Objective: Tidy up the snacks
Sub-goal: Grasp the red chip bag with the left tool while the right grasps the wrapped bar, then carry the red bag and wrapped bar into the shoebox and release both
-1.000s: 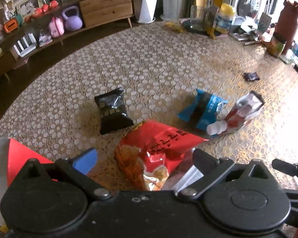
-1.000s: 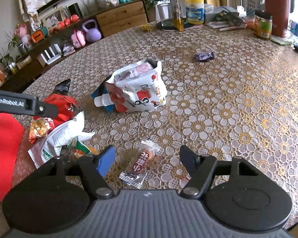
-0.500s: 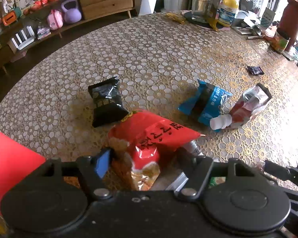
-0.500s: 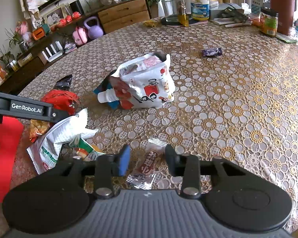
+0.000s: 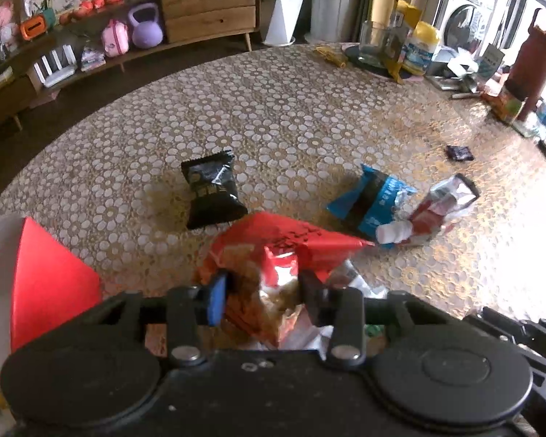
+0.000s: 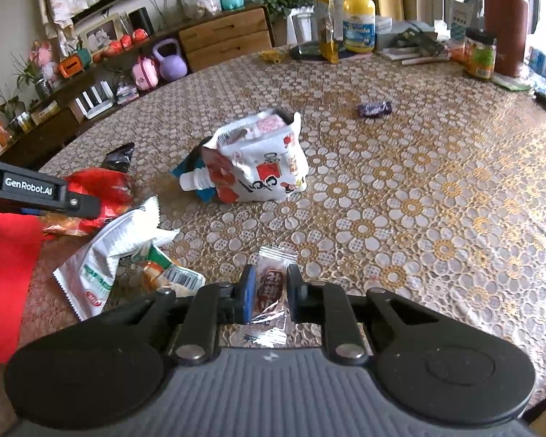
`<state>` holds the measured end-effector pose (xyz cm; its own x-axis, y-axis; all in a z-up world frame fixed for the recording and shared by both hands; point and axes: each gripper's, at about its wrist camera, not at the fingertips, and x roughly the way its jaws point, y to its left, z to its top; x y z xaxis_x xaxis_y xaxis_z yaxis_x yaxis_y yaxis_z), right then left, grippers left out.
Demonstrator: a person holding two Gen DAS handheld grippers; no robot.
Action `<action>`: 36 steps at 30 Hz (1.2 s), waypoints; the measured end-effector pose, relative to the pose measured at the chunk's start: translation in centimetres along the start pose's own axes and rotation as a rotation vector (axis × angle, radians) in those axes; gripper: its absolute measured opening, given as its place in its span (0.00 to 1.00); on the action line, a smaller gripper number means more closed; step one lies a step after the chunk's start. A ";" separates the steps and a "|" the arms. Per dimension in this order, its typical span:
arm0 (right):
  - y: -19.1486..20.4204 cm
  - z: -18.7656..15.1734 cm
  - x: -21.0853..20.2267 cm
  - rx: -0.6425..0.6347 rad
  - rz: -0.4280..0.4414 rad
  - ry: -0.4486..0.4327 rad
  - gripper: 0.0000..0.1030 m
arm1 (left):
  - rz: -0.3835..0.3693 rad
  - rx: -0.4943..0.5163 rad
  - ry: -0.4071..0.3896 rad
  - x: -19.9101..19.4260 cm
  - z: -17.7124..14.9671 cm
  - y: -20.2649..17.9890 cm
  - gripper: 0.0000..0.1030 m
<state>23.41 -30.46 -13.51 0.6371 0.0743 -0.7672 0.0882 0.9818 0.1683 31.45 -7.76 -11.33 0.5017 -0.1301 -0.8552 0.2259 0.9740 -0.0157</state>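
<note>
Several snacks lie on a round table point(image 5: 291, 109) with a floral lace cloth. My left gripper point(image 5: 264, 293) has its jaws closing on a crumpled red snack bag point(image 5: 284, 244), whose sides the pads are squeezing. In the right wrist view my right gripper point(image 6: 270, 291) has its jaws closing on a small clear-wrapped red sweet point(image 6: 273, 255) that lies on the cloth, with the pads touching both of its sides. The red snack bag point(image 6: 105, 189) shows there too, at the left.
A black packet point(image 5: 211, 189), a blue packet point(image 5: 375, 200), a white and red pouch point(image 6: 269, 167), a white and green packet point(image 6: 105, 255) and a purple sweet point(image 6: 375, 109) lie around. A red flat surface point(image 5: 47, 280) sits at the near left. Jars and bottles point(image 6: 358, 25) stand at the far edge.
Both pairs of jaws came in from wide open. The left ones now pinch the red bag, which has crumpled. The right ones now close on the small sweet.
</note>
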 end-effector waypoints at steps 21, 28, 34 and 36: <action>4.4 -0.4 -11.3 -0.083 0.104 -0.110 0.17 | -0.059 -0.065 -0.080 -10.5 -3.9 3.3 0.36; 9.0 -0.8 -15.5 -0.157 0.163 -0.158 0.17 | -0.061 -0.088 -0.138 -15.4 -6.3 5.7 0.36; 13.3 -1.4 -17.6 -0.222 0.219 -0.179 0.17 | -0.025 -0.098 -0.180 -18.9 -8.3 7.9 0.36; 14.7 -1.6 -18.0 -0.241 0.233 -0.178 0.17 | -0.017 -0.113 -0.179 -19.7 -8.9 9.0 0.36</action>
<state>12.01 -17.06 1.79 0.7439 0.2893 -0.6024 -0.2439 0.9568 0.1583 16.14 5.21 0.80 0.6415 -0.1681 -0.7485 0.1458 0.9846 -0.0961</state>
